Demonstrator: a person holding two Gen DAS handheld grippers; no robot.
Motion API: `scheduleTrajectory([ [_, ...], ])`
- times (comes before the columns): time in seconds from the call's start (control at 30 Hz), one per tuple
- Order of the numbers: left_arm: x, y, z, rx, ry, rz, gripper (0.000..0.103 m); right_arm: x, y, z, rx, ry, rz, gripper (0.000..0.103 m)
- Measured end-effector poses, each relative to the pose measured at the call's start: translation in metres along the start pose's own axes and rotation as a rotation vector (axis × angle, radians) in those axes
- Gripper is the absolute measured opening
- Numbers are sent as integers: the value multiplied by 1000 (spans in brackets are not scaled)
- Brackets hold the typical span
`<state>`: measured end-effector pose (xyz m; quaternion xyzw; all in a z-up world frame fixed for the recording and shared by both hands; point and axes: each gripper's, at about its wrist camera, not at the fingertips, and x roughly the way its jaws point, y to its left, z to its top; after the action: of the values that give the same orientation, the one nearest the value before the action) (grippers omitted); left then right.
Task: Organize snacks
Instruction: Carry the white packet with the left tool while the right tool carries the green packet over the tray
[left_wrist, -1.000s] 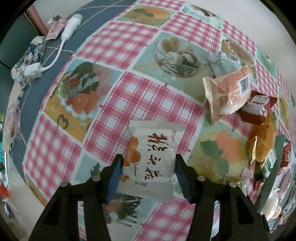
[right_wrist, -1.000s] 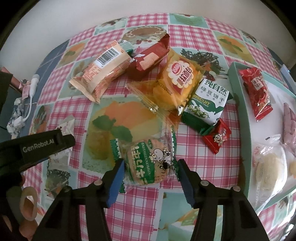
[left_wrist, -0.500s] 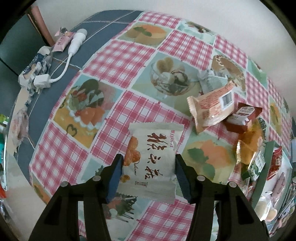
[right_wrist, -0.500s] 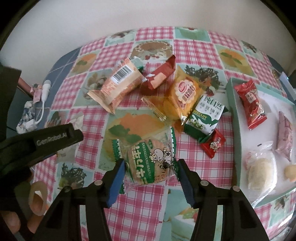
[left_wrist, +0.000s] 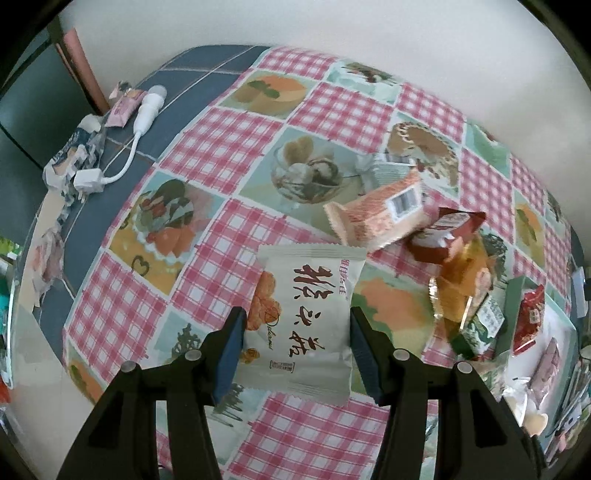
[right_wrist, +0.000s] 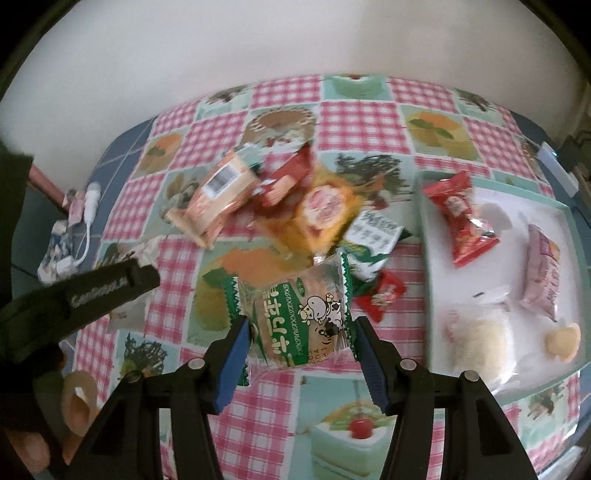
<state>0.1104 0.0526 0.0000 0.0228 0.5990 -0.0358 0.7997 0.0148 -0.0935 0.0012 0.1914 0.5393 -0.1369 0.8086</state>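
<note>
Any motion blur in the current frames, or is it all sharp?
Right wrist view: the snack pile and tray are smeared, while the held green packet stays sharp. Left wrist view: milder blur on the orange packet; white packet crisp. Both show strong fisheye curvature.

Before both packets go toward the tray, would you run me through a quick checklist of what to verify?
1. Left gripper shut on white packet: ok.
2. Right gripper shut on green packet: ok.
3. Both packets lifted off the tablecloth: ok.
4. Bare space in the tray for two more: ok, between the red packet and the pale packet.
5. Firmness of either grip: cannot tell.
</note>
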Motion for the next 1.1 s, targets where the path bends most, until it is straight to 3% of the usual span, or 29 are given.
scheduleTrajectory([
  [0.5,-20,-68,-23,108,-43,-69,57,-37,-95,21,201,-66,-82,60],
  [0.77,-26,-123,-44,213,-47,-88,57,-52,-165,24,336,-82,-172,60],
  [1.1,-26,-203,-54,335,-60,-90,57,-53,-219,33,380,-82,-281,60],
])
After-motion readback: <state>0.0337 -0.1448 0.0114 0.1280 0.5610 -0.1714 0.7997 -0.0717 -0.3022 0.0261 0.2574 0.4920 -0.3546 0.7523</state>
